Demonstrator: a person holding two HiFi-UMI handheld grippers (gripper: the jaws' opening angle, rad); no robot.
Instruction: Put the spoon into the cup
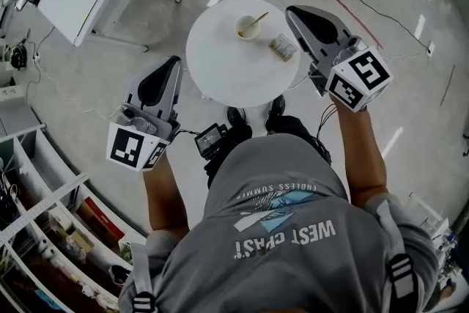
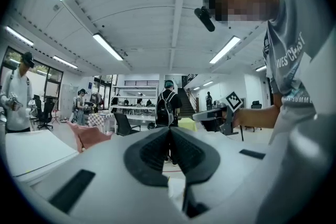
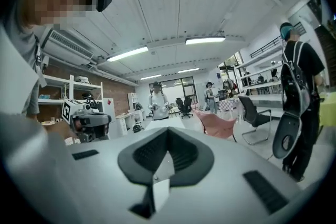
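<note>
Spoon [image 1: 258,20] sits in the cup [image 1: 246,28] on the round desk [image 1: 220,66], handle slanting up toward far-right. Bare desk all round. Left gripper [image 2: 169,131] and right gripper [image 3: 167,131] fingers clenched, empty.

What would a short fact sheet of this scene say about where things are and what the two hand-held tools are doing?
table: round, white
cup: on the table's far part
spoon: in the cup, handle out over the rim
small block: on the table beside the cup, apart from it
left gripper: jaws together, empty, off the table's left edge
right gripper: jaws together, empty, by the table's right edge
</note>
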